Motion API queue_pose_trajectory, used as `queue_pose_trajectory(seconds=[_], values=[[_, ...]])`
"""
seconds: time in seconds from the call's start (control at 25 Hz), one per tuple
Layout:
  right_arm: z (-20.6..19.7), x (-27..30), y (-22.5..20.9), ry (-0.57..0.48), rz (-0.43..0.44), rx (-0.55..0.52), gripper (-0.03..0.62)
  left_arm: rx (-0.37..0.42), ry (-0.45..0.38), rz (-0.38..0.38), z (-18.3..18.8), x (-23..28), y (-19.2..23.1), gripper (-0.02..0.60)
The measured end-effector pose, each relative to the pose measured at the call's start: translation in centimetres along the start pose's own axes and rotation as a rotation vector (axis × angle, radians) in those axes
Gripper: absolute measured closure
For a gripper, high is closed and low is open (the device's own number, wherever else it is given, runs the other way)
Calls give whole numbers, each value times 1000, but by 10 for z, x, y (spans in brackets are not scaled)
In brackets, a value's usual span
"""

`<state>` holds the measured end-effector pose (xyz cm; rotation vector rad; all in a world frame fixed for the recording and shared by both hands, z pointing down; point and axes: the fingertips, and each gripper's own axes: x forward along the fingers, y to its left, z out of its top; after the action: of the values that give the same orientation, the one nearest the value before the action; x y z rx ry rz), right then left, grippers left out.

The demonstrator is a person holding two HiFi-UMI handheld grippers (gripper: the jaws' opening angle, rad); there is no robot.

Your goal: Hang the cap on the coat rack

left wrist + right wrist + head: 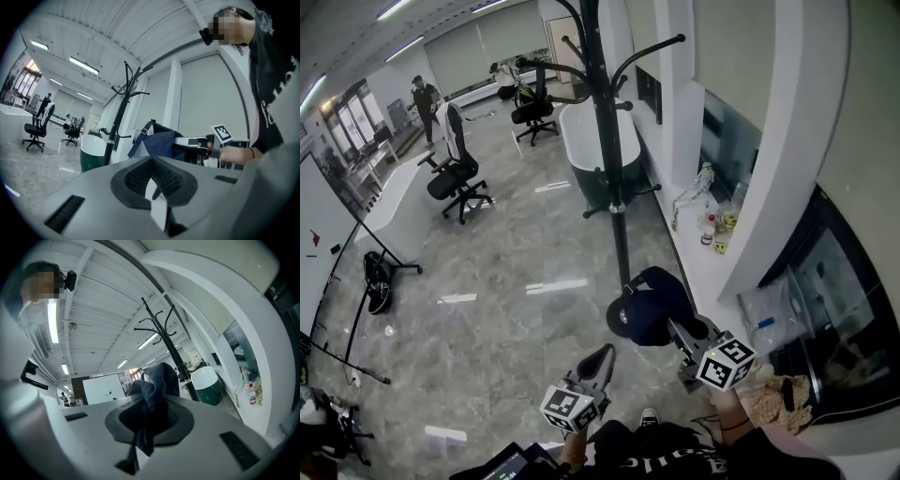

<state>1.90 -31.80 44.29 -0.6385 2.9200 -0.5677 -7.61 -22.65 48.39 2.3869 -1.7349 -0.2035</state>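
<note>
Holds the left gripper [602,357] nearest, low in the head view, jaws pressed together with nothing between them. Clamps the right gripper [673,324] just beside it and slightly further out, jaws closed on a bunched fold of the dark blue cap [653,302]. Carries the cap in the air above the grey stone floor [516,281], crown ahead of the jaws and a loose end of fabric trailing back between the pads in the right gripper view. Faces the black coat rack [609,141] next: in the head view the cap overlaps the lower pole, but in the left gripper view stands clear to the right of it, well below the curved hooks at the top. Looks past the pole to a white-and-green tub [600,150] on the floor. Has, to the right, a white ledge [694,253] with small bottles [710,230] on it. Sees further off, to the left, black office chairs [455,178], and at the far end of the room a standing person [422,98].
</note>
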Motion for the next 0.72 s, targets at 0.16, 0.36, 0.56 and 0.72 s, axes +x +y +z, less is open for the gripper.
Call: queue_pose_trajectory(seconds=[0.16, 0.36, 0.56, 0.72], values=[[25, 19, -6, -26, 5, -28, 559, -6, 6, -14, 4, 13, 12, 577], [61, 44, -9, -83, -20, -77, 559, -1, 19, -68, 8, 31, 37, 577], [100, 68, -10, -162, -59, -124, 559, 2, 45, -140, 18, 50, 59, 577], [133, 88, -11, -219, -88, -172, 559, 13, 42, -196, 26, 63, 78, 577]])
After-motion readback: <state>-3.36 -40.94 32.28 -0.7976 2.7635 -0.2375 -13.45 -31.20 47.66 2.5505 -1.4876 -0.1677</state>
